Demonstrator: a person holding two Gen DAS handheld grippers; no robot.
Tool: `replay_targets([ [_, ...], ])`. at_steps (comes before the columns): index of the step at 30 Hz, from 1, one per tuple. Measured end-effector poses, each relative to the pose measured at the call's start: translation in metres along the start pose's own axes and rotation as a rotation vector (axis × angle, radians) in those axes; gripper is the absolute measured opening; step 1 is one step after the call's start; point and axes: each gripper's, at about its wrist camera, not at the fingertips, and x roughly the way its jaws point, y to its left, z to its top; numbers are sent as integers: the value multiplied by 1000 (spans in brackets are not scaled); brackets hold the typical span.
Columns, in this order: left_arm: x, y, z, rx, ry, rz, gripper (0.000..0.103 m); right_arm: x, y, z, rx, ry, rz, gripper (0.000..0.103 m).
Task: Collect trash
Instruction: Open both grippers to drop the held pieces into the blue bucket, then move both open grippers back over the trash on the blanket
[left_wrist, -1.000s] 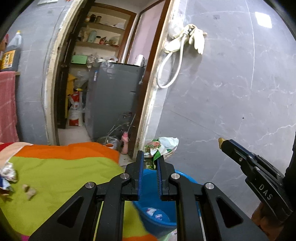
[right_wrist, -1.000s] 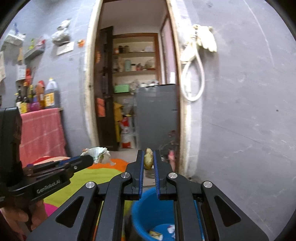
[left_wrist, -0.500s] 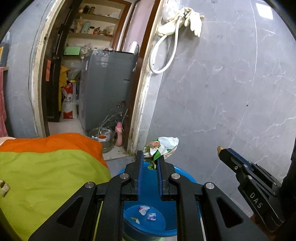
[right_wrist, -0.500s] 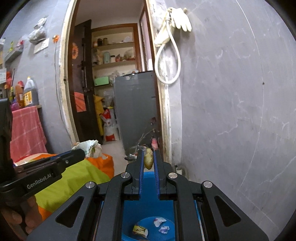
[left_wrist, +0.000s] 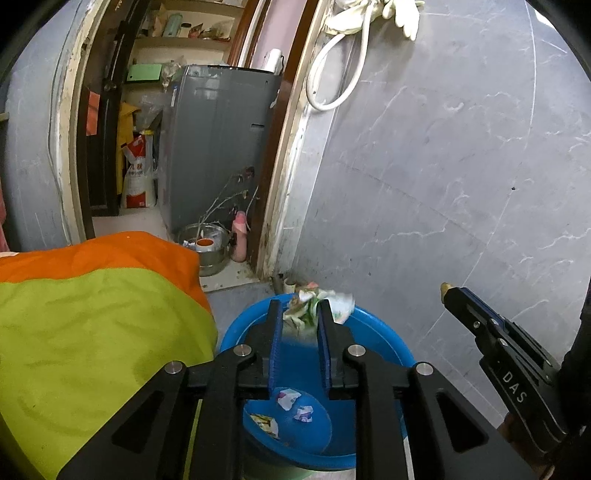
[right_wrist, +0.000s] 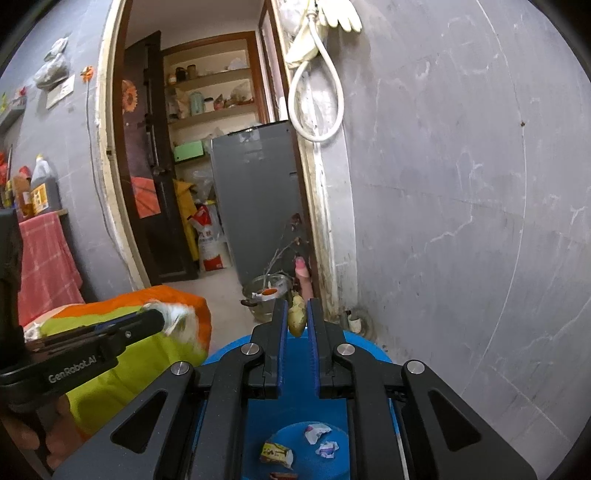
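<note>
Tongs on the left (left_wrist: 298, 318) are opening around a crumpled wrapper (left_wrist: 317, 301) above the blue basin (left_wrist: 376, 341) at lower centre; right tongs (right_wrist: 296, 317) pinch a yellowish scrap (right_wrist: 296, 315).

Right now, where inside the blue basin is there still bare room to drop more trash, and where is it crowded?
The basin floor is bare on its right half, beside the right wall. The scraps crowd the middle and left. Above the rim, both grippers already fill the space: the left gripper is opening around a wrapper, and the right gripper grips a yellowish piece.
</note>
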Motion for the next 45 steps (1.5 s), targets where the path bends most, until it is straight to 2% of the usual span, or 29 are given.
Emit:
replay_targets([
  [2, 2, 0, -1, -3, 2, -1, 23, 2, -1, 0, 2, 7, -1, 9],
  [6, 2, 0, 0, -3, 7, -1, 27, 5, -3, 3, 5, 14, -1, 10],
  [9, -1, 3, -1, -8, 2, 1, 35, 4, -5, 3, 8, 12, -4, 19],
  [10, -2, 5, -1, -12, -4, 4, 39, 2, -6, 3, 13, 7, -6, 26],
  [12, -7, 9, -1, -23, -17, 10, 47, -1, -6, 5, 19, -2, -9, 27],
  [14, -14, 14, 0, -37, -33, 21, 60, -5, -6, 6, 22, -9, -16, 30],
  [15, -17, 17, 1, -45, -42, 25, 64, -6, -6, 7, 24, -15, -18, 35],
  [16, -21, 20, 1, -53, -49, 27, 75, -9, -6, 8, 29, -23, -20, 51],
  [17, -24, 22, 2, -61, -59, 30, 88, -13, -6, 9, 36, -39, -21, 61],
  [20, -40, 30, 4, -62, -104, 60, 100, -22, -4, 12, 39, -61, -20, 72],
  [21, -46, 33, 4, -51, -116, 76, 100, -25, -2, 14, 40, -67, -20, 75],
  [23, -56, 38, 3, -33, -129, 102, 101, -31, 0, 16, 40, -80, -11, 88],
  [28, -88, 53, 0, -12, -175, 153, 101, -45, 13, 21, 30, -103, 20, 103],
  [36, -141, 83, -9, -28, -215, 216, 101, -64, 48, 25, 5, -116, 79, 103],
  [45, -205, 130, -28, -60, -240, 313, 101, -73, 118, 20, -47, -110, 169, 103],
])
